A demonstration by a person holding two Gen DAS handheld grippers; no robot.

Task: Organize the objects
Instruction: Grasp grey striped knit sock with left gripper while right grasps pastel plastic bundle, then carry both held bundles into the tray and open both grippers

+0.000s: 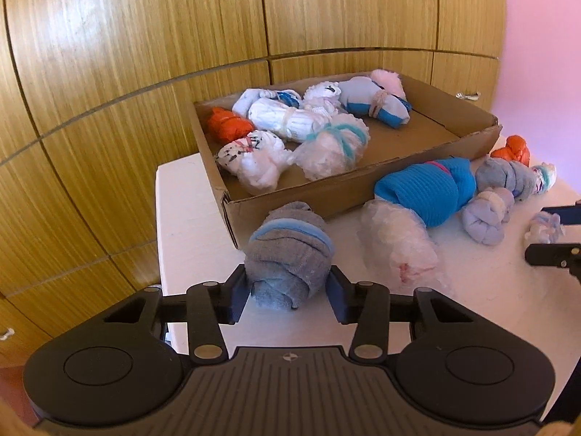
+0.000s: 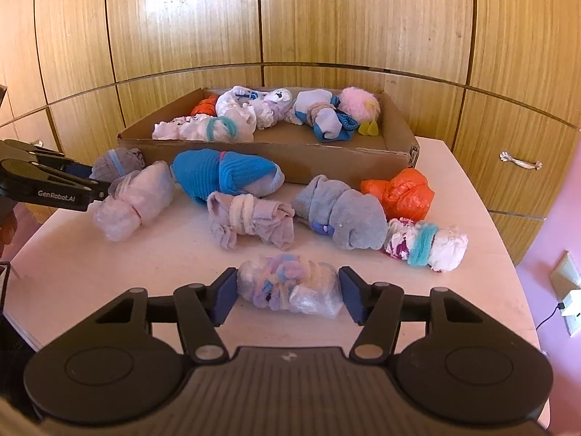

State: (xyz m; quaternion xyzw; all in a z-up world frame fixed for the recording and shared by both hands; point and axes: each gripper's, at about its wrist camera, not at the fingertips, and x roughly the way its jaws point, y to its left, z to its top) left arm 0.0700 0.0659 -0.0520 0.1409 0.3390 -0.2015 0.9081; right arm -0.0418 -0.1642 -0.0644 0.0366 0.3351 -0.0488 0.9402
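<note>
My left tongs (image 1: pixel 288 292) were clenched around the grey sock roll (image 1: pixel 287 254) near the worktop's (image 1: pixel 189 218) left edge, just before the cardboard box (image 1: pixel 308 196); my right tongs (image 2: pixel 287 299) bracketed the pastel bundle (image 2: pixel 288 285), though I couldn't tell if they gripped it. I judged each needed lifting above the box's near wall, whose right half offered bare floor.

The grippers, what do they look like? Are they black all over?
Mostly. Each gripper, left gripper and right gripper, has a black ribbed body, two round black discs, silver rivets and dark blue finger pads. White "GenRobot.AI" lettering marks the left one's side in the right wrist view.
</note>
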